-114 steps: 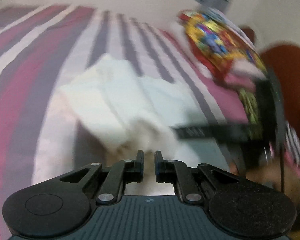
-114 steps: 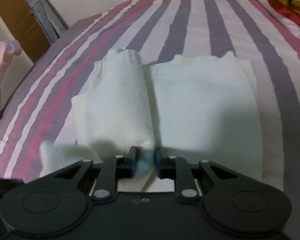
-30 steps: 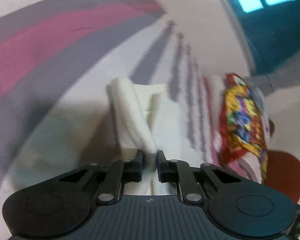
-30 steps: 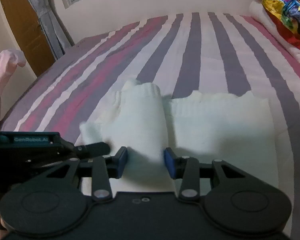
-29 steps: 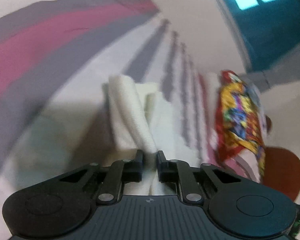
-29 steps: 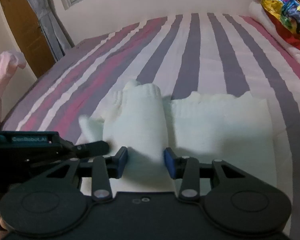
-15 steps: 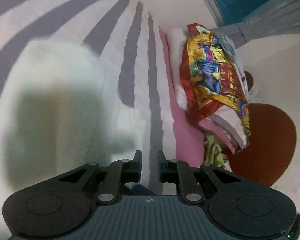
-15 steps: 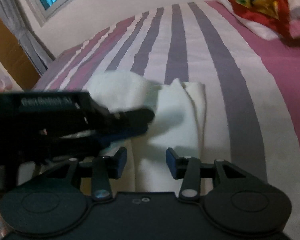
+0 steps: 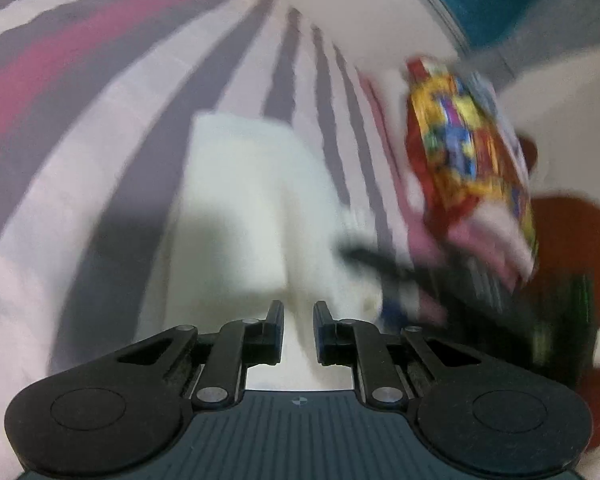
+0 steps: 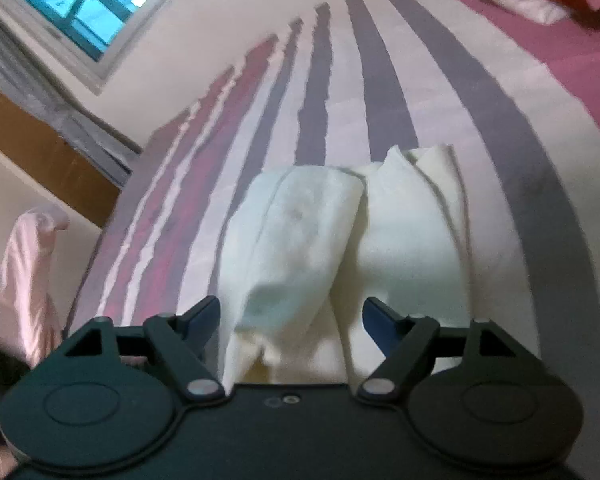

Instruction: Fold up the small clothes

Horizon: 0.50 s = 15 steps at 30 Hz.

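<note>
A small white knitted garment [image 10: 340, 232] lies folded in a narrow bundle on the striped bedsheet [image 10: 380, 80]. My right gripper [image 10: 292, 316] is wide open and empty, its fingers on either side of the garment's near end. In the left wrist view the same white garment [image 9: 252, 208] lies just ahead of my left gripper [image 9: 298, 312]. The left jaws stand a small gap apart with nothing between them. The right gripper's dark body [image 9: 440, 280] shows blurred at the garment's right edge.
A colourful red and yellow cloth [image 9: 468, 152] lies on a white pillow at the right side of the bed. A pink garment [image 10: 24, 280] hangs at the left. A window [image 10: 84, 4] and a wooden door [image 10: 40, 160] stand beyond the bed.
The left gripper has let go of the sleeve it carried across and has pulled back. The right gripper has opened wider and swung in close over the garment, which is now a narrower bundle.
</note>
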### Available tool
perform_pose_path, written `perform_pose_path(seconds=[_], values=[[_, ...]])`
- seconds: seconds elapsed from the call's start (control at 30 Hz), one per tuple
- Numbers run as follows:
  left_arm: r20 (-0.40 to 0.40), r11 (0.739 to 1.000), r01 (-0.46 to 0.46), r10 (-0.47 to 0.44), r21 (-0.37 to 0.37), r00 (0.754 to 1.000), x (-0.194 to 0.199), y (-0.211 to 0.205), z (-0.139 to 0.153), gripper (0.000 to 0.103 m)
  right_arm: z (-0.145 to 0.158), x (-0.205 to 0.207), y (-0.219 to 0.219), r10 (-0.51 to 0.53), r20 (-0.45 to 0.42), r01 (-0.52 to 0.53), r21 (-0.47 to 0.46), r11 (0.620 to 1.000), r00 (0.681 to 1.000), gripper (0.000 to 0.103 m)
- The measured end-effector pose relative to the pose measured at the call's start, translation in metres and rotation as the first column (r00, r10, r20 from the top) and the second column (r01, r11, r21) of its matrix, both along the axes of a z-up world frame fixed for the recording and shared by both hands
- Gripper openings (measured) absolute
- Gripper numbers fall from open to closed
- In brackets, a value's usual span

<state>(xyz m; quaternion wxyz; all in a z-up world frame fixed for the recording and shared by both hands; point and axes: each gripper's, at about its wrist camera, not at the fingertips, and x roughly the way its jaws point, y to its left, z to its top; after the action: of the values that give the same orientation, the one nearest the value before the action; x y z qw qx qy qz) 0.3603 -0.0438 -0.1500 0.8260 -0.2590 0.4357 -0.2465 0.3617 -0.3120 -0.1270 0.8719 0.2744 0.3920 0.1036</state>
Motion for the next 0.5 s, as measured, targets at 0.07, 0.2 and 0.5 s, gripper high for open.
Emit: perform_pose_path(seconds=[0.07,0.2,0.5], values=[[0.016,0.998,0.059,-0.060,0.027,0.998,-0.005,-0.021,-0.006,0.014,-0.006,0.018,0.005,0.001,-0.033,0.000,0.013,1.000,0.999,0.078],[-0.042,0.991,0.130,-0.129,0.030,0.991,-0.002,-0.047,-0.024,0.014,-0.013,0.045,0.019,0.066,-0.071,-0.068,-0.034,0.997,0.995,0.032],[-0.146,0.969,0.245,-0.246,-0.027,0.958,-0.024,-0.059,-0.039,0.014,0.016,-0.018,-0.002,0.047,0.073,-0.032,-0.195,0.980,0.996,0.024]])
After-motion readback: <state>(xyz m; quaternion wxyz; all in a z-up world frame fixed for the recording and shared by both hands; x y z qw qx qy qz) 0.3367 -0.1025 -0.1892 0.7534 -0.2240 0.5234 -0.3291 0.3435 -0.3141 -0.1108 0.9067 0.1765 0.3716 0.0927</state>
